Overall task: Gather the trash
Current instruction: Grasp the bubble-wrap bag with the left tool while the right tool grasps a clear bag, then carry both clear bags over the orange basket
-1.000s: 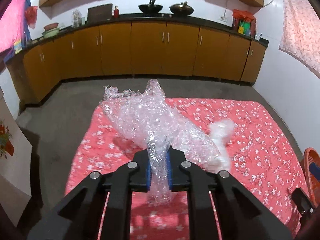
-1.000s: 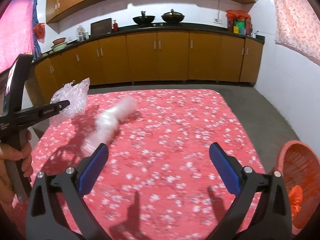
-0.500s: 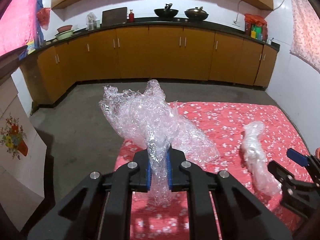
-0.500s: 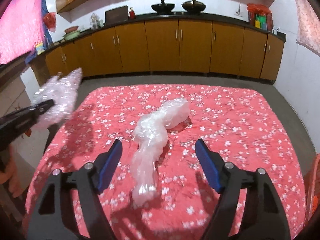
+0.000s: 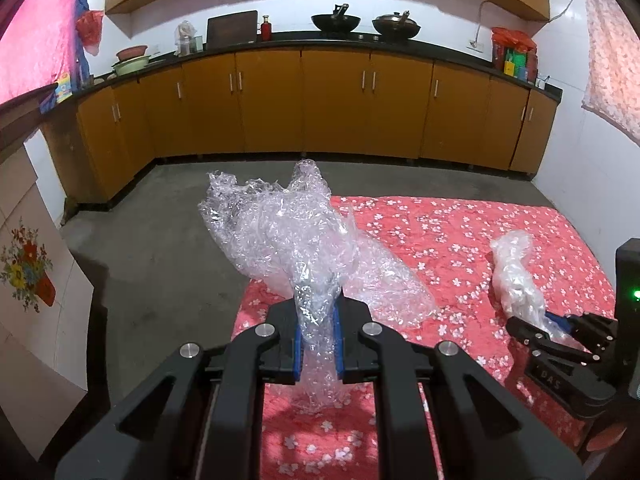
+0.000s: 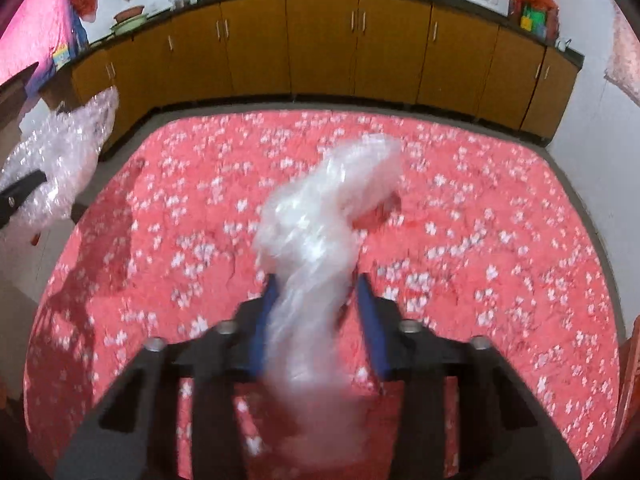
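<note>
My left gripper (image 5: 318,344) is shut on a crumpled sheet of bubble wrap (image 5: 280,240) and holds it over the left edge of the red floral cloth (image 5: 440,232). A twisted clear plastic bag (image 6: 332,208) lies on that cloth (image 6: 480,200). My right gripper (image 6: 314,312) points down over the bag's near end. Its jaws are closing with the bag between them, and the blue pads meet the bag's sides. The left wrist view shows the same bag (image 5: 512,268) with the right gripper (image 5: 536,326) at its end. The bubble wrap (image 6: 60,168) shows at the left of the right wrist view.
Orange kitchen cabinets (image 5: 320,100) under a dark counter line the far wall. Grey floor (image 5: 160,220) lies between them and the cloth. A white panel with a flower picture (image 5: 24,272) stands at the left. An orange basket rim (image 6: 634,360) shows at the right edge.
My right gripper came down over the plastic bag and its jaws went from wide open to closed in on the bag. My left gripper shifted left, still holding the bubble wrap.
</note>
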The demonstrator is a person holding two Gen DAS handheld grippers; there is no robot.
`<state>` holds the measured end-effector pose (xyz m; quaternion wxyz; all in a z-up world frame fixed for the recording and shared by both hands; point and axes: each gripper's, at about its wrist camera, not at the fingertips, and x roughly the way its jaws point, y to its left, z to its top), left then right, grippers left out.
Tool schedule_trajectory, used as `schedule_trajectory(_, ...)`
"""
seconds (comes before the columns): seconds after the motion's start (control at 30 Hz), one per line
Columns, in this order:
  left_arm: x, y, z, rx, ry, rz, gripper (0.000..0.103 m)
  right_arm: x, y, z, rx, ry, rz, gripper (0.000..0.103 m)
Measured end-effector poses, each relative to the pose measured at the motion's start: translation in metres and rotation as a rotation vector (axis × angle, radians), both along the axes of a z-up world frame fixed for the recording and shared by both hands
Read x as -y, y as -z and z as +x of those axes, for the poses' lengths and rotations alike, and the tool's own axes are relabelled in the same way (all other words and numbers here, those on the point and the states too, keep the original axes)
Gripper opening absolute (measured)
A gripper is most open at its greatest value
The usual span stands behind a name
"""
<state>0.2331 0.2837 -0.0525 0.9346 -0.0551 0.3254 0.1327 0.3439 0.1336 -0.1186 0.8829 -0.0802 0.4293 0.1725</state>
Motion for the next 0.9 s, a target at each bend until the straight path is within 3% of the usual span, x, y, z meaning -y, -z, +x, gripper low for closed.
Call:
schedule_trajectory(0.3,0.017,-0.003,-0.005,0.004,0.043,-0.012,0.011,0.036,-0.010,-0.022,0.038,0.040,-0.008,0.023)
schedule_trajectory(0.9,0.103,-0.024,-0.022,0.028,0.188,-0.011,0.011,0.149,-0.044,-0.087,0.089,0.153,0.008,0.018)
